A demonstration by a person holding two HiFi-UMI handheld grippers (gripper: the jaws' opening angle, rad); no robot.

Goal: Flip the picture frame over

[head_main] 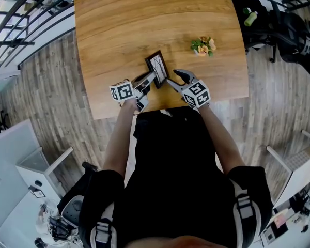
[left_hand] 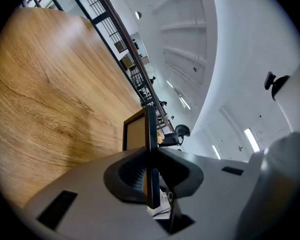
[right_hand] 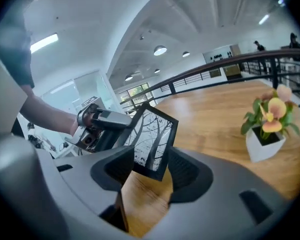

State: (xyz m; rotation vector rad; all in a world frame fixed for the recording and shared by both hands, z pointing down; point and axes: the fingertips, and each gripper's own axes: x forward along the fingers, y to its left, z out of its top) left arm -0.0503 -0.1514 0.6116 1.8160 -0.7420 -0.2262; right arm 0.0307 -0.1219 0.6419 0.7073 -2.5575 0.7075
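A small black picture frame [head_main: 157, 67] is held up off the wooden table [head_main: 144, 19], tilted, near the table's front edge. My left gripper [head_main: 151, 78] is shut on its lower left edge. In the left gripper view the frame [left_hand: 149, 129] runs edge-on between the pads, its brown back facing left. My right gripper [head_main: 174, 78] stands open just right of the frame. In the right gripper view the frame [right_hand: 155, 139] shows its black-and-white tree print, and its lower corner lies between the right gripper's [right_hand: 150, 166] spread jaws without being pressed. The left gripper [right_hand: 102, 121] holds the frame's far side there.
A small white pot of orange flowers [head_main: 203, 46] stands on the table to the right of the frame, shown also in the right gripper view as the flower pot [right_hand: 265, 129]. A green bottle [head_main: 250, 18] lies on dark things beyond the table's right edge. Railings run behind the table.
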